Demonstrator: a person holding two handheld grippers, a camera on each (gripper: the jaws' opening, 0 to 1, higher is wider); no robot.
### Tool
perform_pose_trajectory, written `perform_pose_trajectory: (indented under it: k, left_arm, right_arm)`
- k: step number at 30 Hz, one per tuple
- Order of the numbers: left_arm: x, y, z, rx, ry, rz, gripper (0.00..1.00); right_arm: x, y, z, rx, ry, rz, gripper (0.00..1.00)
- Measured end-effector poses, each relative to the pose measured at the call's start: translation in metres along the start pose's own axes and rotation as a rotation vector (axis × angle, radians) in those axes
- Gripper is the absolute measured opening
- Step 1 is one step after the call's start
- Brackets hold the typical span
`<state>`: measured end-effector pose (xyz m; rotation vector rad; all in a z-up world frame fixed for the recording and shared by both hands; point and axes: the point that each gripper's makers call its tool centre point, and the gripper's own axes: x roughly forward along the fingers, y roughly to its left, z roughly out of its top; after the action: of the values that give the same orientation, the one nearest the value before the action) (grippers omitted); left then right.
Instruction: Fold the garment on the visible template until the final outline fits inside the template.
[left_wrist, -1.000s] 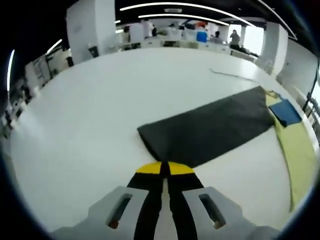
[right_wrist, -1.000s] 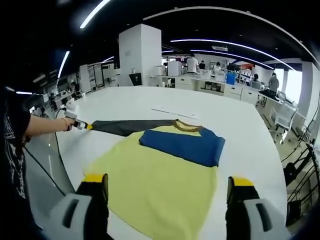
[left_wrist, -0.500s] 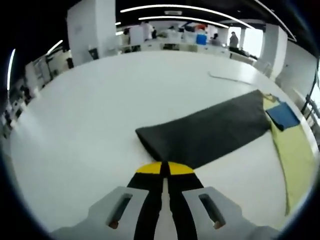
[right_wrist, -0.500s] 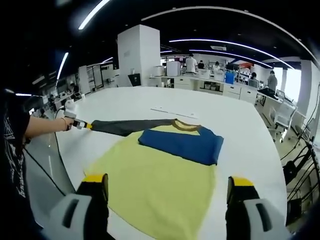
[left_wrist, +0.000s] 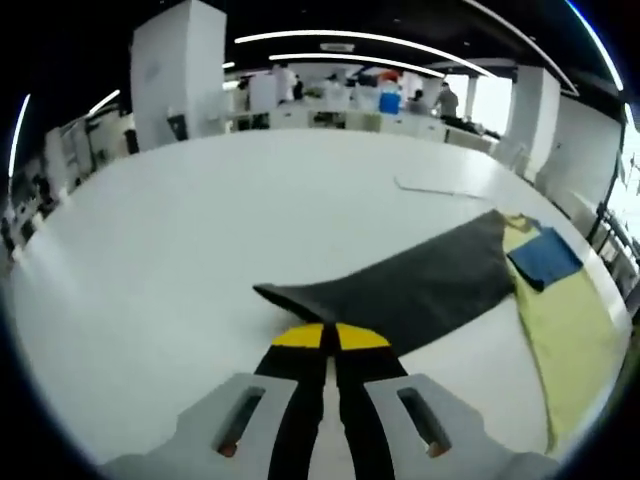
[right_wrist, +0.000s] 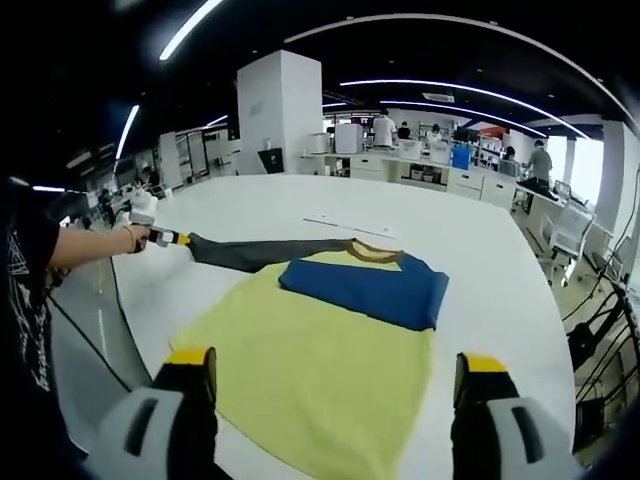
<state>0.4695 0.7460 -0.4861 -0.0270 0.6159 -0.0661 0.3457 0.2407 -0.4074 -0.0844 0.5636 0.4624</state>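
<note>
Since one second ago, the dark sleeve has come up from the white table at its end, where my left gripper pinches the cuff with its jaws pressed together. From the right gripper view I see that gripper raised at the far left, held by a hand, and the sleeve hangs stretched between it and the shirt. This yellow shirt lies flat on the table, with the blue sleeve folded across its chest. My right gripper hovers over the near hem, jaws spread wide and holding nothing.
</note>
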Motion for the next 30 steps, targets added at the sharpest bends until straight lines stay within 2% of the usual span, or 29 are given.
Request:
perform_pose_trajectory:
  k: [6,9,12,15,17,25,30]
  left_arm:
    - [-0.003,-0.015,0.007,0.011,-0.011,-0.025,0.0]
    - [0.007,-0.014,0.015,0.02,-0.021,-0.046,0.0]
    - [0.008,-0.023,0.025,0.044,-0.033,-0.07,0.0]
    - [0.005,-0.041,0.033,0.048,-0.046,-0.094,0.0]
    - [0.007,-0.043,0.041,0.054,-0.065,-0.106,0.0]
    - [0.011,-0.066,0.055,0.089,-0.072,-0.15,0.0]
    - [0.011,-0.088,0.063,0.12,-0.071,-0.193,0.0]
  right_arm:
    - [-0.001,0.0,-0.002,0.007,-0.004,0.004,0.99]
    - [-0.001,0.002,-0.003,0.012,-0.003,0.011,0.99]
    - [-0.002,0.003,-0.004,0.016,-0.001,0.014,0.99]
    - [-0.003,0.005,-0.004,0.014,-0.001,0.018,0.99]
    - [-0.004,0.004,-0.003,0.013,-0.007,0.017,0.99]
    - [-0.008,0.003,-0.004,0.017,-0.01,0.02,0.99]
    - [-0.007,0.001,-0.008,0.002,0.001,0.015,0.99]
